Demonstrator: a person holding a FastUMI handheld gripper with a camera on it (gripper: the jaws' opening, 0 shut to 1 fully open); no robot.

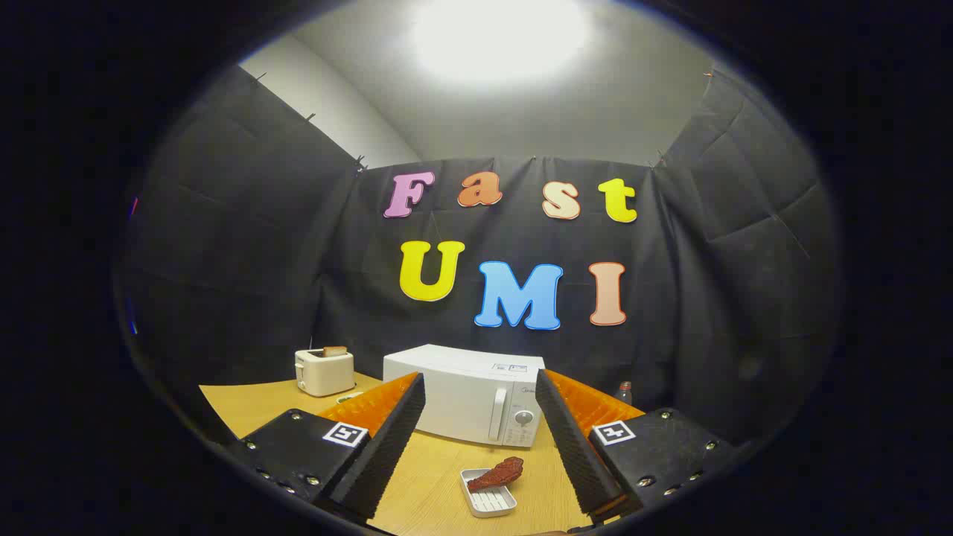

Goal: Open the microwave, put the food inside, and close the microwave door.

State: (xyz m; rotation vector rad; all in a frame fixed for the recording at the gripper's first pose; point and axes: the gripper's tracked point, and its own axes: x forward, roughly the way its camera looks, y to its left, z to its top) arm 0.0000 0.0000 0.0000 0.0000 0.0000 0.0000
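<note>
Gripper view: the gripper is held above the wooden table, looking toward the booth's back wall.
Fingers: spread wide apart and released; nothing is held between them.
Microwave: a white microwave is seen beyond the fingers, standing on the table with its door shut; the handle and control panel sit on its right side.
Food: a reddish-brown piece of food is seen between the fingers, just ahead of the microwave's front.
Tray: a small white tray lies on the table; the food rests across its far rim, partly overhanging.
Toaster: a cream toaster stands well to the left of the microwave, with a slice seen sticking out of its slot.
Bottle: a small bottle is partly seen to the right of the microwave, contents not discernible.
Progress: judged as not yet begun; door unopened, food ungrasped.
Remaining: door to be opened, food to be placed inside, door to be closed.
</note>
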